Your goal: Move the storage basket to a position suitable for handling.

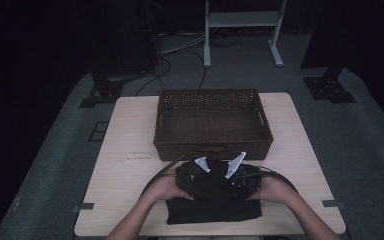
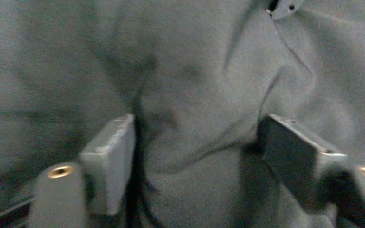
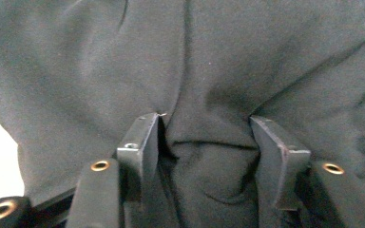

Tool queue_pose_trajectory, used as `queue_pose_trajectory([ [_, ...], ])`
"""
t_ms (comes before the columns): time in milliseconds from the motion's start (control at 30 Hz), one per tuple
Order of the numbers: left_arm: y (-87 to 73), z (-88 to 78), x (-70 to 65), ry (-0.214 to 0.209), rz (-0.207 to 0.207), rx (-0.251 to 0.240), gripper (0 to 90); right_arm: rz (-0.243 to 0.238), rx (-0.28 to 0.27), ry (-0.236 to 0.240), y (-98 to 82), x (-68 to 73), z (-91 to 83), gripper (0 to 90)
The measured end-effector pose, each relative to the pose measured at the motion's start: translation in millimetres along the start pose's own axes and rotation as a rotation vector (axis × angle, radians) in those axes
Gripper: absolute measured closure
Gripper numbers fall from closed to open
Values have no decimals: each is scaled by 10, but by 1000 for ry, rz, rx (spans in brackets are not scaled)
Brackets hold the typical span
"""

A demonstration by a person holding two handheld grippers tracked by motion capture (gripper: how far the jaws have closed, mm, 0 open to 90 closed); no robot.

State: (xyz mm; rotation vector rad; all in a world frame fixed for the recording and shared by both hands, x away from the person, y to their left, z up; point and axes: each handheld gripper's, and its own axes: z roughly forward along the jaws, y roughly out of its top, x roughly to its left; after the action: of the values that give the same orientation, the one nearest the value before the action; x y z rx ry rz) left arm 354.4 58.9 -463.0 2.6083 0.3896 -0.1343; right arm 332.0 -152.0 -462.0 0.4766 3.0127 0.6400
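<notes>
Black folded cloth (image 1: 214, 202) lies on the counter (image 1: 130, 150) just before the wicker basket (image 1: 213, 123). Both my grippers' fingers (image 2: 110, 156) (image 3: 140, 142) pinch bunched fabric; next, I judge, lift it basketward.

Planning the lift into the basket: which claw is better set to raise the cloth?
Right, slightly. The right claw has a fold of the cloth bunched tightly between its jaws; the left claw straddles a looser fold.
</notes>
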Motion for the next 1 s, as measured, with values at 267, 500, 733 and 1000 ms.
queue_pose_trajectory([
  [267,51,2,0,15,9,20,401,-2,3,-10,30,-16,-2,569],
  [500,78,-19,22,16,3,26,485,9,-5,-1,30,-46,-8,625],
  [733,123,-32,-31,94,50,35,673,3,-20,-22,40,-21,-8,691],
  [1000,73,-70,-24,93,71,-2,720,7,-59,-10,-5,-53,-37,724],
])
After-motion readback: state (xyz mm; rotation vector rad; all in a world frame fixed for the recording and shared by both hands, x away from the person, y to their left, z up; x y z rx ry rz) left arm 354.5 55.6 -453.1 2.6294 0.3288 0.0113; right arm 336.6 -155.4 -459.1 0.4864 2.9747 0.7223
